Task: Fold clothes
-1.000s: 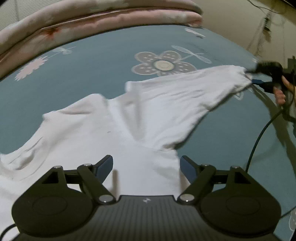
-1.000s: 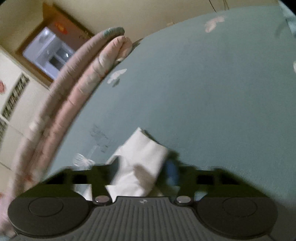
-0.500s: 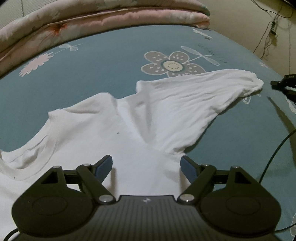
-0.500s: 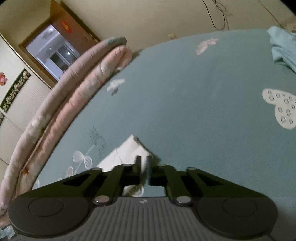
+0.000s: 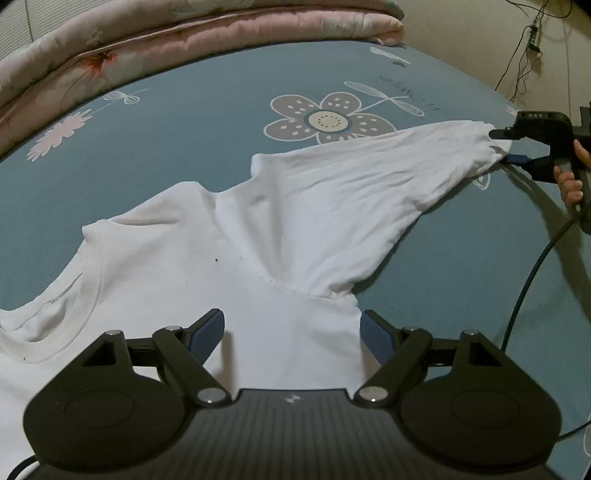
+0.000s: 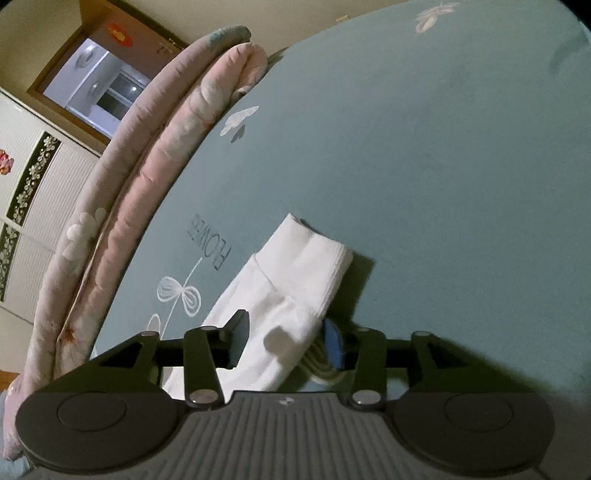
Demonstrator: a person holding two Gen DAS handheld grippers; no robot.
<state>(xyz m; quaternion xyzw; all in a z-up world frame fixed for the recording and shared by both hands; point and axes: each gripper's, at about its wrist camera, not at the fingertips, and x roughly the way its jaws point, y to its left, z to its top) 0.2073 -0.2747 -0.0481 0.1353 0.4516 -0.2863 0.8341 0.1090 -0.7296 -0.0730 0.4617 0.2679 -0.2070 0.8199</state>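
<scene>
- We see a white long-sleeved shirt (image 5: 207,266) spread on a bed covered with a teal sheet (image 5: 184,122) printed with flowers and dragonflies.
- Our left claw (image 5: 291,332) hovers low over the shirt's body, just below the armpit seam; its blue-padded fingers (image 5: 207,330) stand wide apart with nothing between them.
- The shirt's neckline (image 5: 79,295) lies to the left of that claw, its ribbed collar flat against the sheet.
- One sleeve (image 5: 369,192) stretches away to the right, raised off the sheet and casting a shadow beneath it.
- At the sleeve's far end, in the left wrist view, our right claw (image 5: 508,147) sits at the cuff, with a hand (image 5: 572,173) wrapped around its handle and a dark cable (image 5: 528,273) trailing down from it.
- In the right wrist view the right claw (image 6: 286,341) has its fingers spread apart on either side of the sleeve, and the ribbed cuff (image 6: 314,258) reaches out past the fingertips over the sheet; we cannot tell whether the pads press the cloth.
- A rolled pink floral quilt (image 5: 207,33) lies along the far edge of the bed.
- Near the cuff the sheet bears the printed word "FLOWER" (image 6: 208,242) and a white dragonfly outline (image 6: 181,291).
</scene>
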